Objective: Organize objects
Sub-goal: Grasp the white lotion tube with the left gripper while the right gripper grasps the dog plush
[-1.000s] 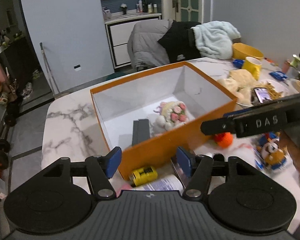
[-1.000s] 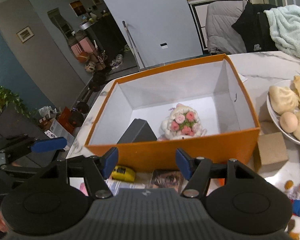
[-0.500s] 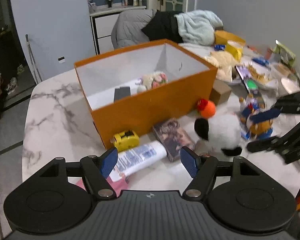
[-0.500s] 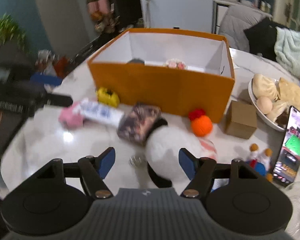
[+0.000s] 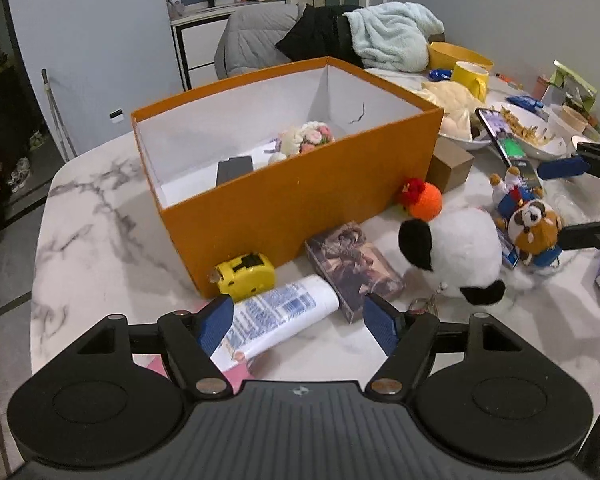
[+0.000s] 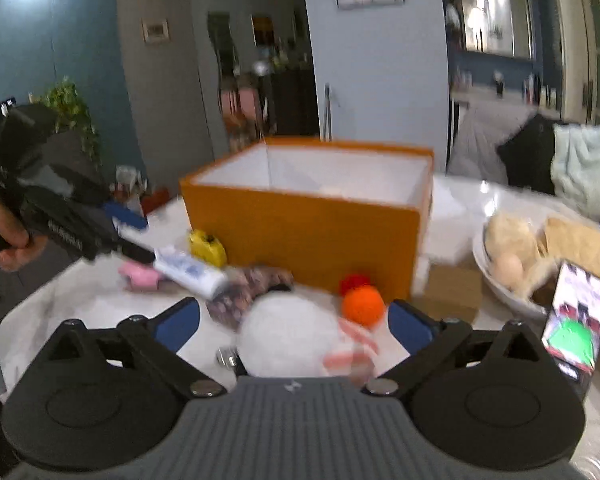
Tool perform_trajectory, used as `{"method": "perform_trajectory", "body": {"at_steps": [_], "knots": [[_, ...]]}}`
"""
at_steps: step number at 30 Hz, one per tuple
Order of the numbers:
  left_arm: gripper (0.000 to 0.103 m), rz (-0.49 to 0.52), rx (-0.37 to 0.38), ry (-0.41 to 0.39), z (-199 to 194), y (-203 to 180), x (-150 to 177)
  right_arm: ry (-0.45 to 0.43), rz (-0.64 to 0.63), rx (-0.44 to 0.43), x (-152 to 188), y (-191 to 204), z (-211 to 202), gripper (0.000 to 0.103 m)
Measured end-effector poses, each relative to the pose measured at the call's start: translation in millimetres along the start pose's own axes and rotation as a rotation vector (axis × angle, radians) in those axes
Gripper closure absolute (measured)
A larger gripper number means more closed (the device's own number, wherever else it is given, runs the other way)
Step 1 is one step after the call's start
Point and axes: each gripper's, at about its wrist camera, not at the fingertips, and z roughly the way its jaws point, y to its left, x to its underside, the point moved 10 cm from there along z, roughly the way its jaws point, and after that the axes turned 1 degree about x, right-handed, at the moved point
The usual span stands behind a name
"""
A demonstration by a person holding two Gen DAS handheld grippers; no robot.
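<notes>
You have pulled both grippers back from the box; your right gripper now sits spread around the panda on the table; your left gripper hangs spread over the tube; grasp next, I think.

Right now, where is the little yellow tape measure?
In the left wrist view, the yellow tape measure sits on the marble table against the orange box's near corner, just behind the white tube.
</notes>
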Motion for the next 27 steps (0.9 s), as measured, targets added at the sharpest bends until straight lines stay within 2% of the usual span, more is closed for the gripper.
{"method": "perform_trajectory", "body": {"at_steps": [4, 10, 14, 17, 23, 25, 27], "knots": [[0.015, 0.018, -0.004, 0.009, 8, 0, 1, 0.128, 0.014, 0.076, 9, -26, -3, 0.001], [0.015, 0.042, 0.002, 0.047, 22, -3, 10, 0.202, 0.175, 0.194, 29, -83, -7, 0.001], [0.015, 0.044, 0.008, 0.064, 27, -2, 14, 0.247, 0.226, 0.209, 42, -87, 4, 0.002], [0.015, 0.040, 0.005, 0.061, 29, 1, 13, 0.281, 0.217, 0.227, 51, -83, 13, 0.013], [0.015, 0.019, -0.024, 0.068, 34, 10, 16, 0.336, 0.277, 0.266, 70, -89, 26, 0.028], [0.015, 0.022, -0.034, 0.074, 37, 12, 17, 0.351, 0.282, 0.256, 74, -88, 31, 0.039], [0.015, 0.030, -0.038, 0.079, 40, 13, 17, 0.355, 0.259, 0.257, 75, -85, 34, 0.039]]}}
